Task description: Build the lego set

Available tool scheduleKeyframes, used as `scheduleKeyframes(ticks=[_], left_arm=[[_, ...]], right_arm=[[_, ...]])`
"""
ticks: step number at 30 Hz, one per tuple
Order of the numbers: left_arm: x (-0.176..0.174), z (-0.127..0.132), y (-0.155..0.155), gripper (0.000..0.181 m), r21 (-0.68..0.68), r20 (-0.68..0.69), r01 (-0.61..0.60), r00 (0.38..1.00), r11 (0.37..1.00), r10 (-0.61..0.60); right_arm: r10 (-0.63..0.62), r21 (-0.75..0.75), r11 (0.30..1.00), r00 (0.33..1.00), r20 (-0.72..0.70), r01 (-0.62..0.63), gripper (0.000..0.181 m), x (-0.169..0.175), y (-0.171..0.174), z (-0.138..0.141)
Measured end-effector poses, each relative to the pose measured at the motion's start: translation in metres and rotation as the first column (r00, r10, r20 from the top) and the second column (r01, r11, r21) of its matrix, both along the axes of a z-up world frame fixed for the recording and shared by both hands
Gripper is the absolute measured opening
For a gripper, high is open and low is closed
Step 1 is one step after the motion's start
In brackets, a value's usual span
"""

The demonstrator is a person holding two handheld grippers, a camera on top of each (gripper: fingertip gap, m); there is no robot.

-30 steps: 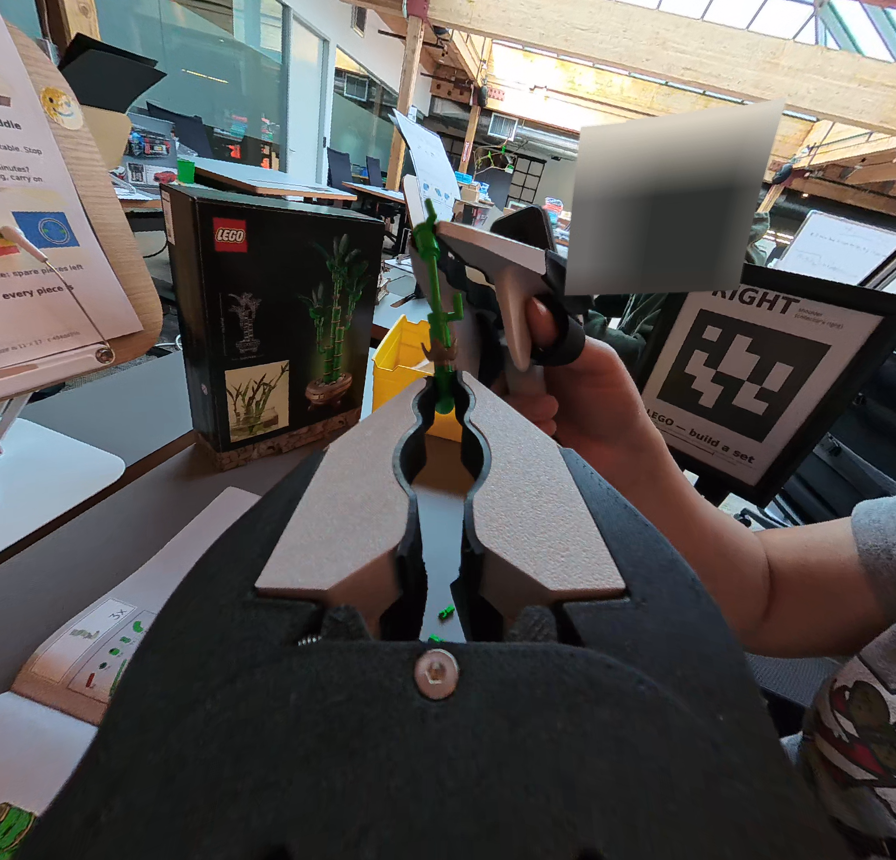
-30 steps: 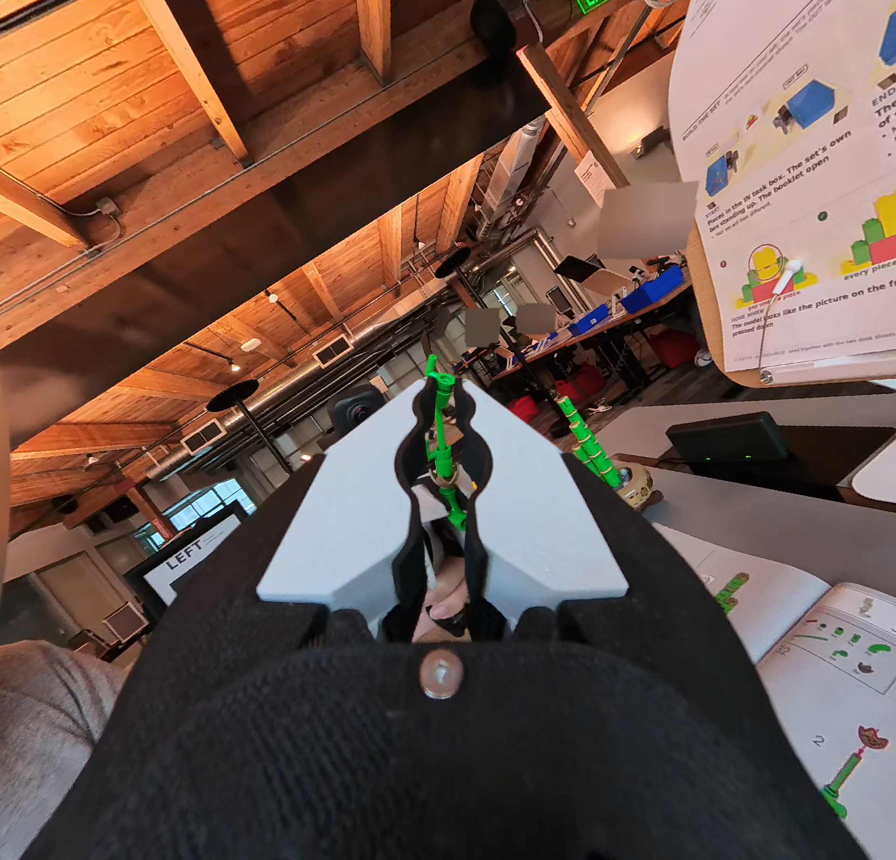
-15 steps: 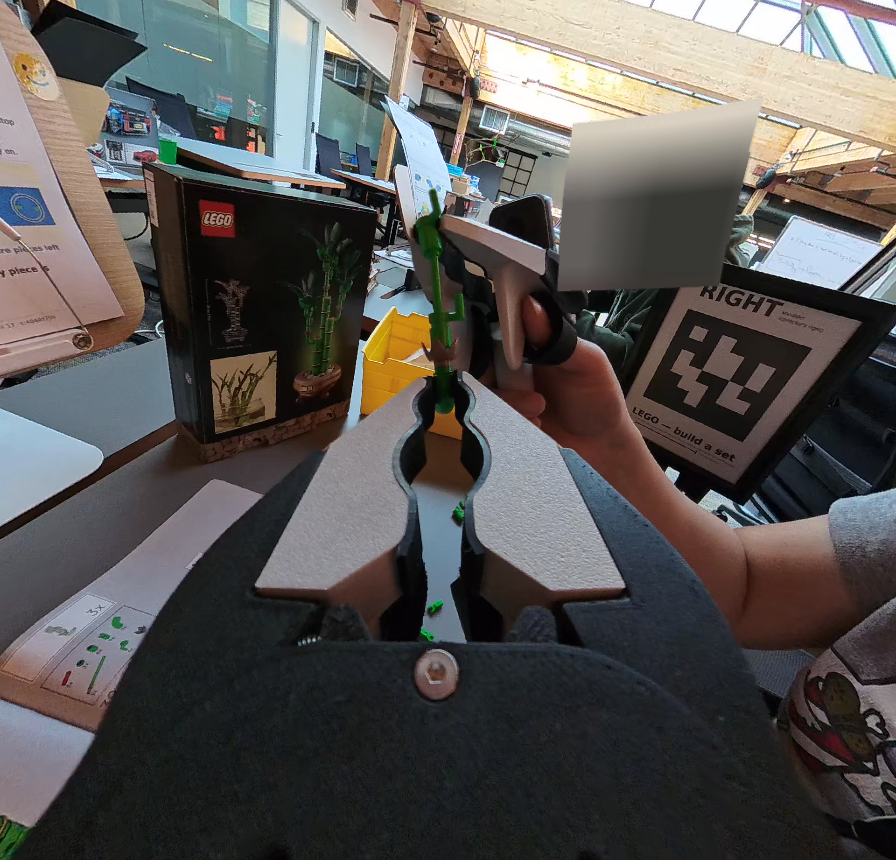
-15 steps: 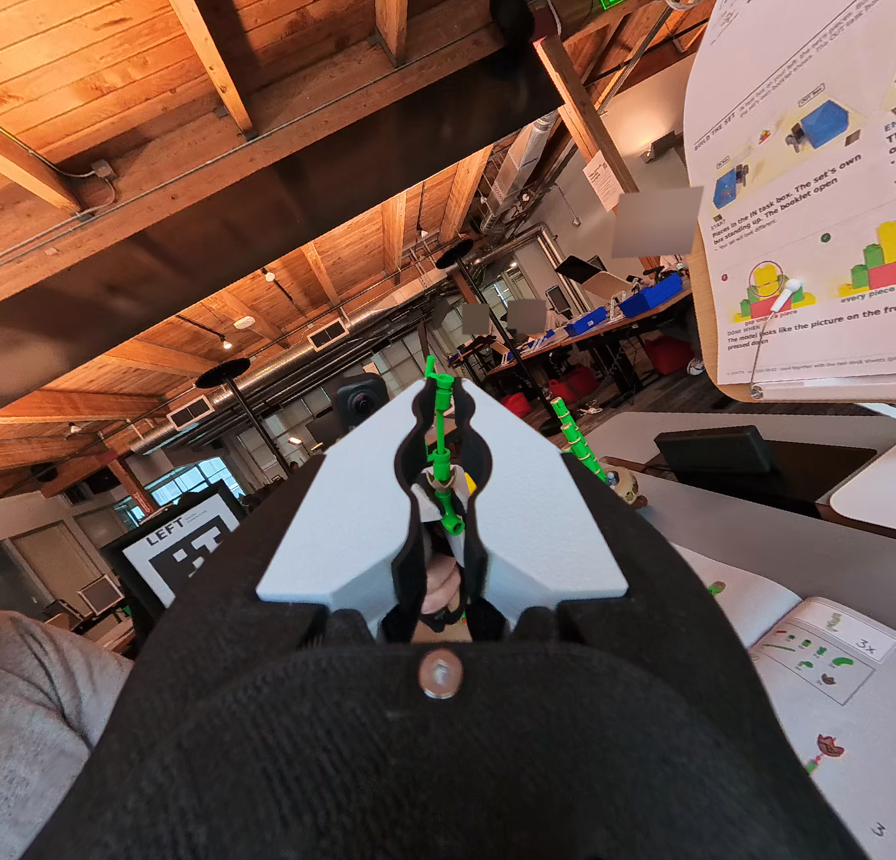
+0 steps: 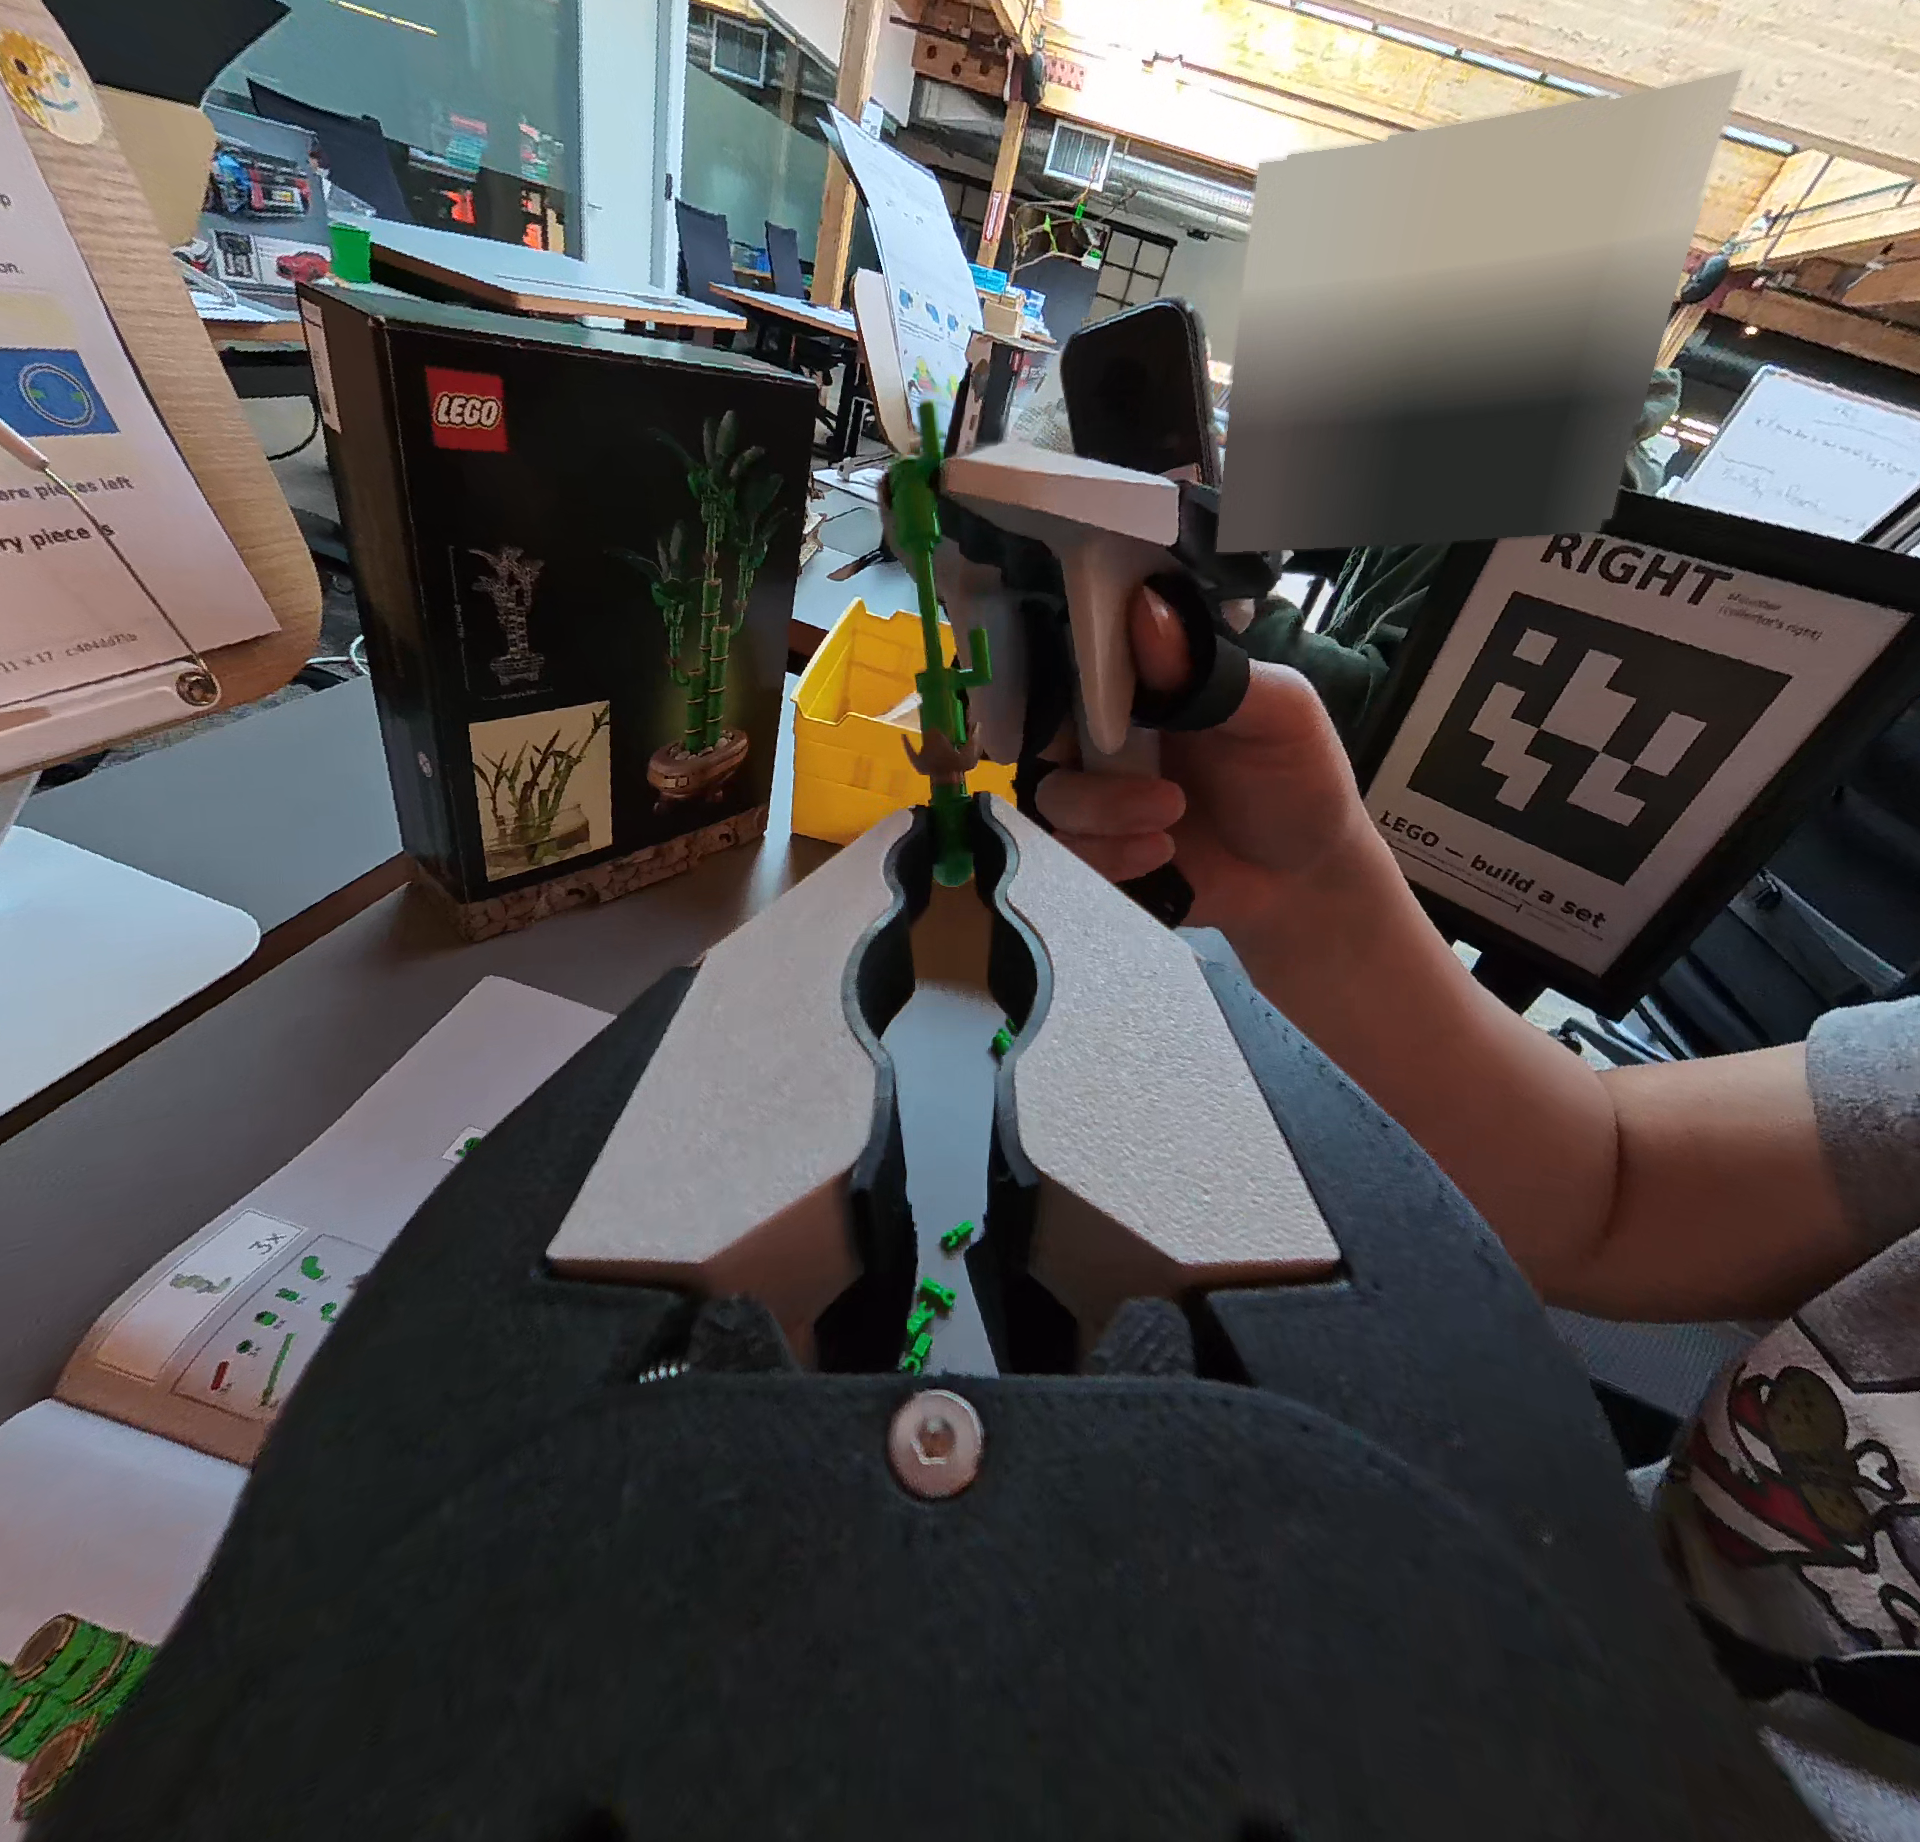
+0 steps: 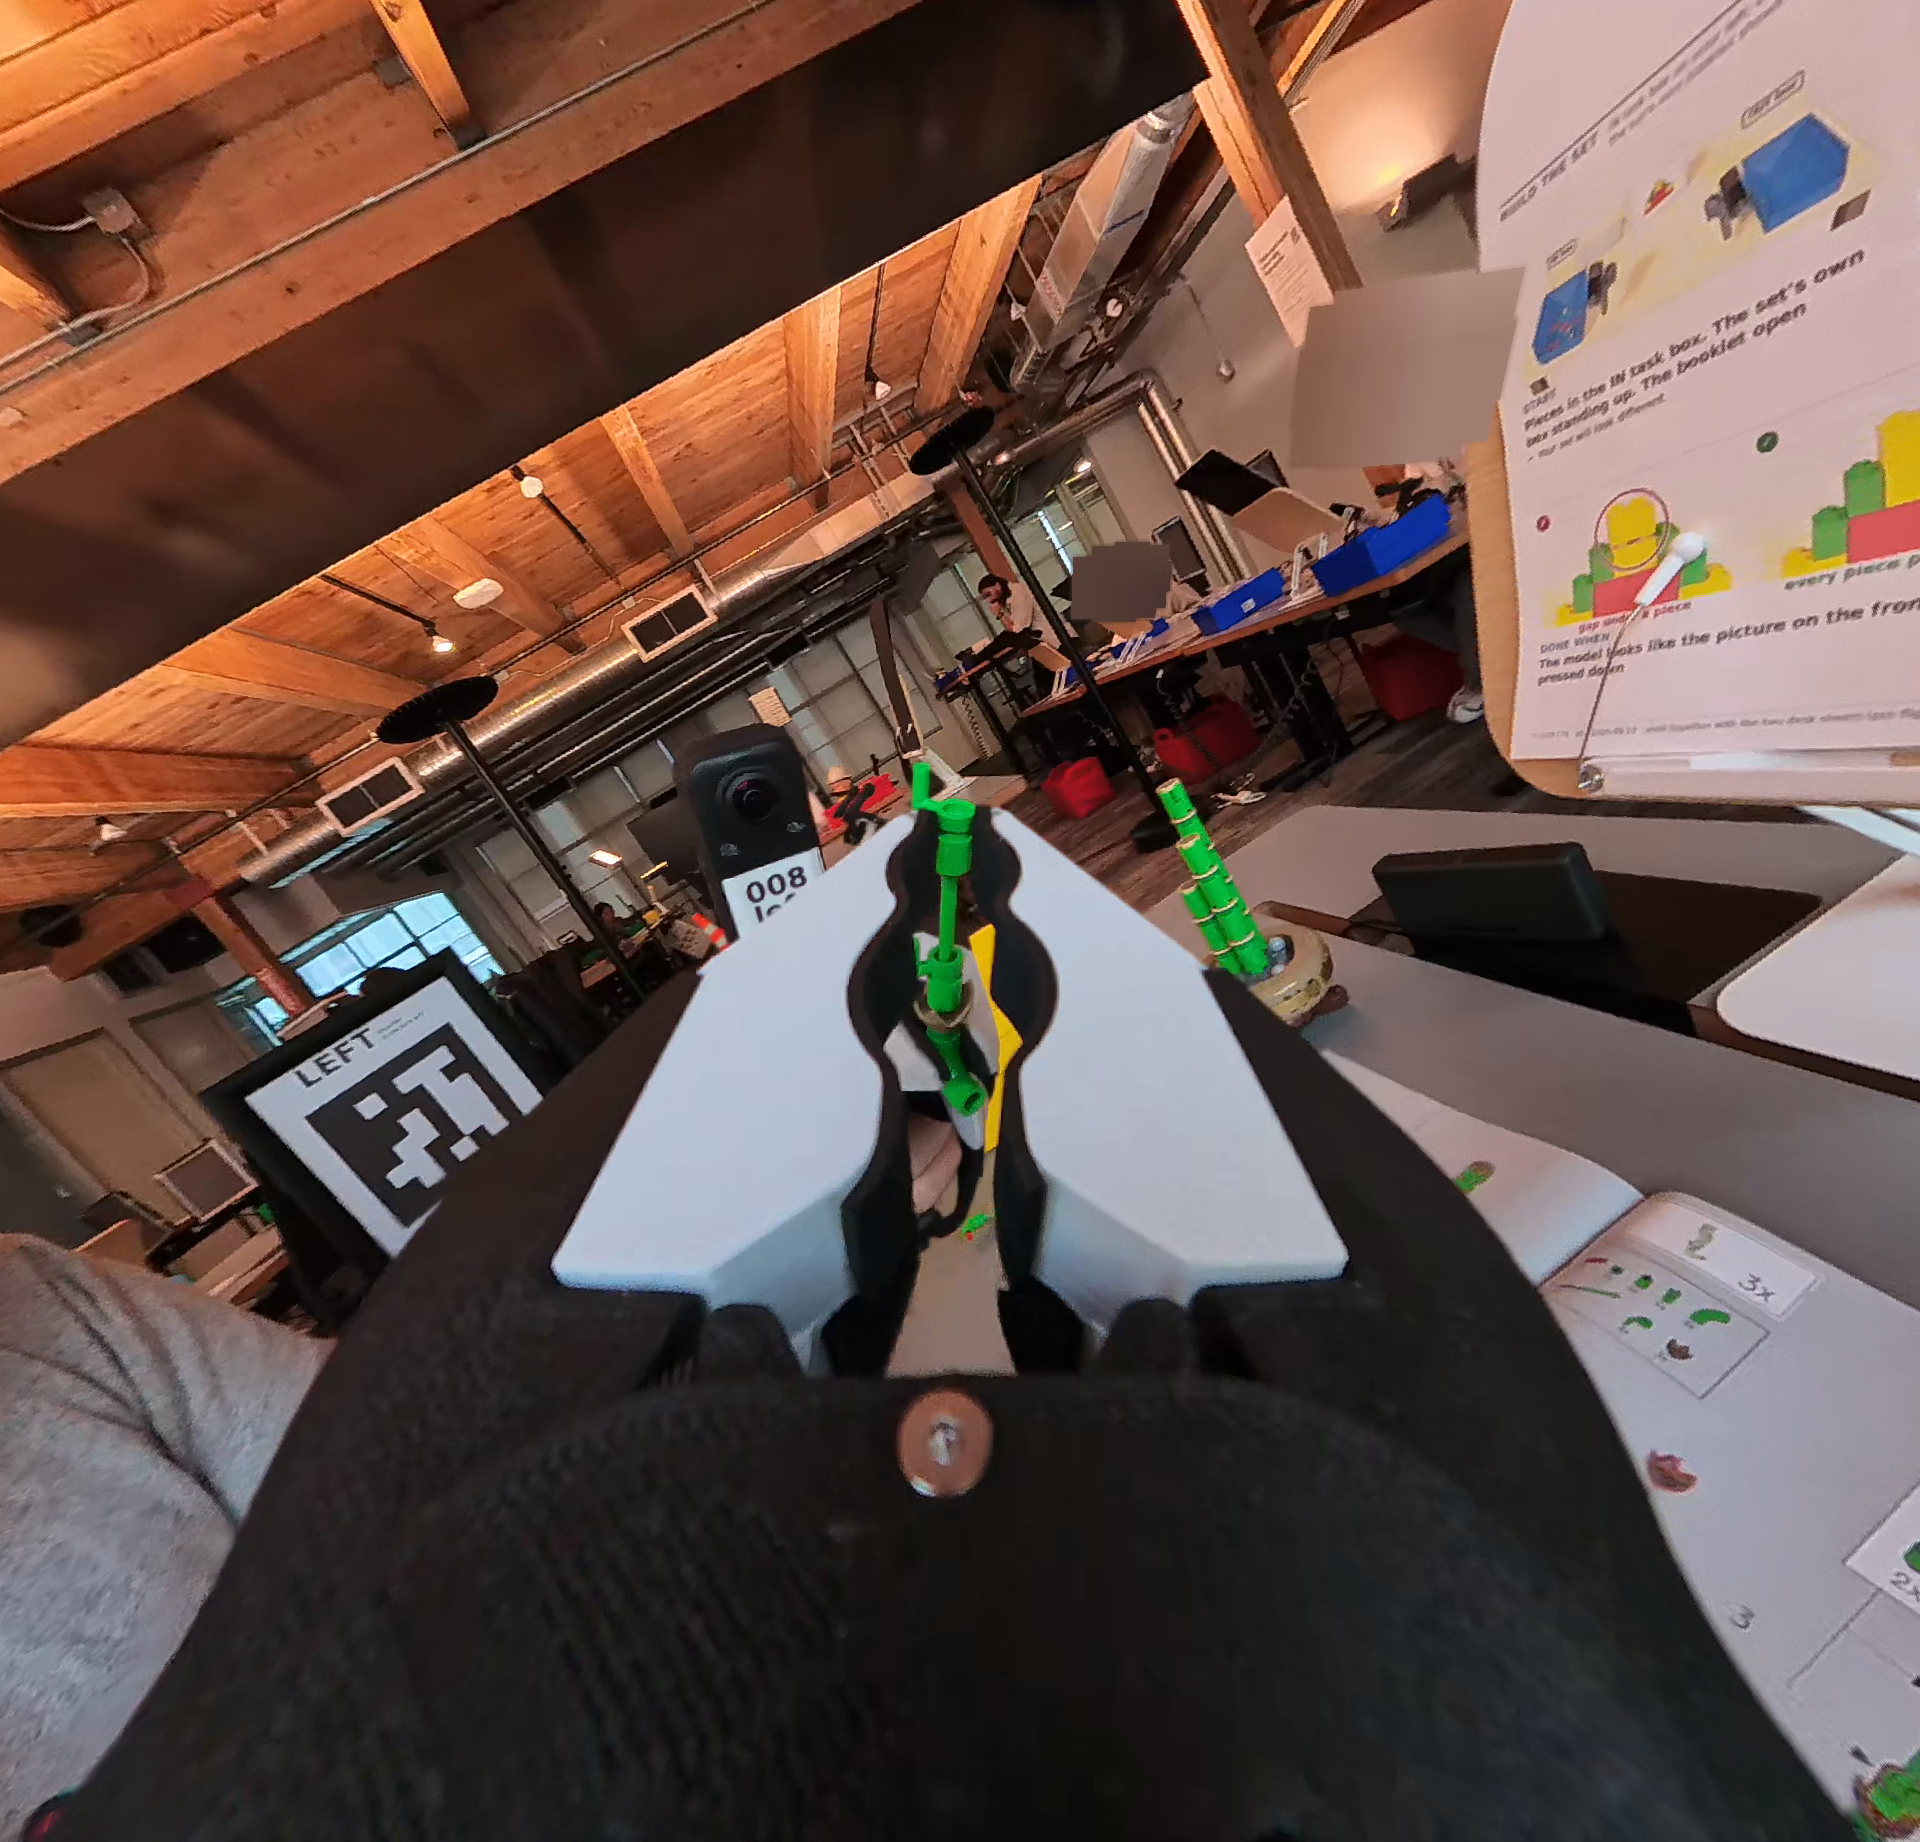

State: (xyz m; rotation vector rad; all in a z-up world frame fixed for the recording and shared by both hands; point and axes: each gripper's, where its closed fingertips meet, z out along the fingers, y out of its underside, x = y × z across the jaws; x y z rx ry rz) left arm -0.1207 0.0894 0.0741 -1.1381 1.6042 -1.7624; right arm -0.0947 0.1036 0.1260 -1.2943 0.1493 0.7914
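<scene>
A thin green lego stem (image 5: 940, 686) with a small brown ring and a side branch is held in the air between both grippers. My left gripper (image 5: 951, 842) is shut on its lower end. My right gripper (image 6: 951, 836) is shut on its upper end; it also shows in the left wrist view (image 5: 1049, 504), held by a hand. The stem runs between the right fingers in the right wrist view (image 6: 948, 971). A partly built green bamboo stalk in a tan pot (image 6: 1221, 919) stands on the table. Loose green pieces (image 5: 930, 1304) lie on the table below.
The black lego box (image 5: 551, 608) stands at the back left with a yellow bin (image 5: 862, 722) beside it. The open instruction booklet (image 5: 291, 1262) lies at the left, and shows in the right wrist view (image 6: 1683, 1314). Marker signs (image 5: 1621, 743) and a clipboard stand (image 6: 1704, 390) flank the table. Spacing between my two grippers at the tips: around 6 centimetres.
Both grippers have kept hold of the stem. Both have tilted downward together, so the box, bin and table sit higher and closer in view.
</scene>
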Motion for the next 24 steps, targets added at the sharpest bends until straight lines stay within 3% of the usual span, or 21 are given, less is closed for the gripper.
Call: scheduleKeyframes(ticks=[5, 18, 24], left_arm=[[-0.0026, -0.0038, 0.0000, 0.006, 0.041, -0.017, 0.010, 1.000, 0.999, -0.009], [-0.0020, -0.0003, 0.0038, 0.006, -0.039, -0.020, 0.011, 1.000, 0.999, -0.012], [-0.0025, 0.0007, 0.0039, 0.006, -0.033, -0.012, 0.009, 1.000, 0.999, -0.010]], right_arm=[[0.064, -0.032, 0.997, 0.997, -0.037, -0.065, 0.005, -0.0009, -0.0009, -0.0051], [-0.025, 0.029, 0.999, 0.999, 0.023, 0.024, 0.005, -0.0030, 0.0037, -0.0003], [0.004, 0.031, 1.000, 1.000, -0.015, -0.004, 0.005, -0.0020, 0.0030, -0.0009]])
